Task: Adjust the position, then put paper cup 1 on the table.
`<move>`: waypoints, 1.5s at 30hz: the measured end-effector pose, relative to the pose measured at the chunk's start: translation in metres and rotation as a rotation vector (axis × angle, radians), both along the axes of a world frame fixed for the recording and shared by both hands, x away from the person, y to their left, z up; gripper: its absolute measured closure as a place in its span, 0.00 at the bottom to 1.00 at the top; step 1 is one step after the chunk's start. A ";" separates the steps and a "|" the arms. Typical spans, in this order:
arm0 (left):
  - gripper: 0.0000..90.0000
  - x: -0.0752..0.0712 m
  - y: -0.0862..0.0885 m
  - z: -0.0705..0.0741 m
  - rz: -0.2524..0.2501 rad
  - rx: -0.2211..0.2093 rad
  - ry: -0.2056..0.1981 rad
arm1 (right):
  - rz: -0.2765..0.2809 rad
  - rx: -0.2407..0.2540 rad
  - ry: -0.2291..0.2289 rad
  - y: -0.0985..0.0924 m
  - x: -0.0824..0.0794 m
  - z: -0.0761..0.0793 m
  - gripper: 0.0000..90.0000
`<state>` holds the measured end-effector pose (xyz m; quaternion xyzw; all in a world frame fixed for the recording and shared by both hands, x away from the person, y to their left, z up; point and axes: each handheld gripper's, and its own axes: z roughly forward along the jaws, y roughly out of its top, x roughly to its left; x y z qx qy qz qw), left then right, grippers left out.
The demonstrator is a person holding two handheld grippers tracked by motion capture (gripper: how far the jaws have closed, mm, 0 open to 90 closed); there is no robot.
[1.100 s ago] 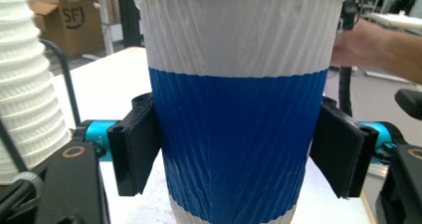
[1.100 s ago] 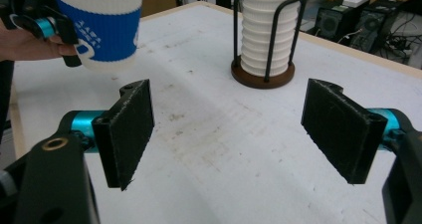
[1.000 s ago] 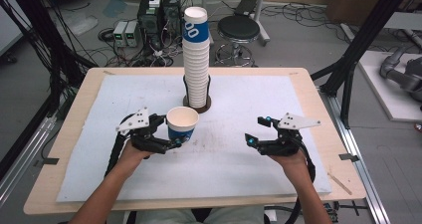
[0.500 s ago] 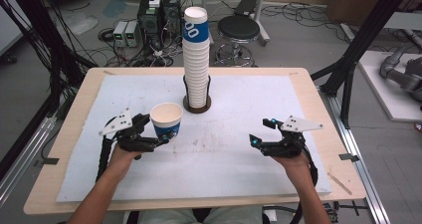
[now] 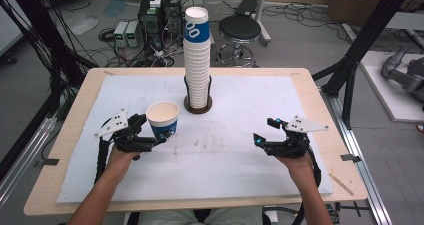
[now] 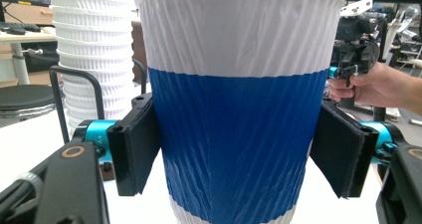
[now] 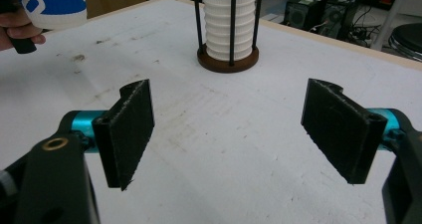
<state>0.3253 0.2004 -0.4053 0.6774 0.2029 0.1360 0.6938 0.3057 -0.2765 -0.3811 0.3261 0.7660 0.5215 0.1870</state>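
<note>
In the high view, the left tongs point(image 5: 152, 135) pinch a paper cup point(image 5: 163, 121) that has moved away from the stack of cups point(image 5: 197, 60) toward the desk's point(image 5: 320, 115) left edge since a second ago; by that shift the cup looks freed and ready for placing. It stands mouth up, long axis vertical, tilted slightly. The right tongs point(image 5: 265, 135) hover spread near the right edge. In the left gripper view, both pads press the cup's point(image 6: 234, 114) blue band. In the right gripper view, the spread jaws hold nothing.

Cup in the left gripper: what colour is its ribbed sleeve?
The cup is white at the top with a wide blue band below; clearest in the left gripper view.
</note>
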 end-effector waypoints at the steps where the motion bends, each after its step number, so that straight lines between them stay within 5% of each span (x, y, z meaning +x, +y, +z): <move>1: 0.29 0.000 0.001 0.000 -0.001 -0.001 -0.004 | -0.002 0.003 -0.001 -0.001 0.000 0.000 0.24; 10: 0.29 0.001 0.022 0.002 0.056 -0.043 -0.015 | -0.003 0.000 0.002 0.000 0.002 -0.002 0.24; 22: 0.29 0.013 0.059 -0.009 0.176 -0.035 -0.022 | -0.001 -0.002 0.013 0.002 0.006 -0.007 0.24; 35: 0.29 0.034 0.077 -0.036 0.245 0.020 0.069 | -0.007 -0.004 0.020 -0.003 0.004 -0.009 0.24; 45: 0.29 0.043 0.074 -0.049 0.287 0.145 0.158 | -0.009 -0.004 0.021 -0.005 0.004 -0.009 0.24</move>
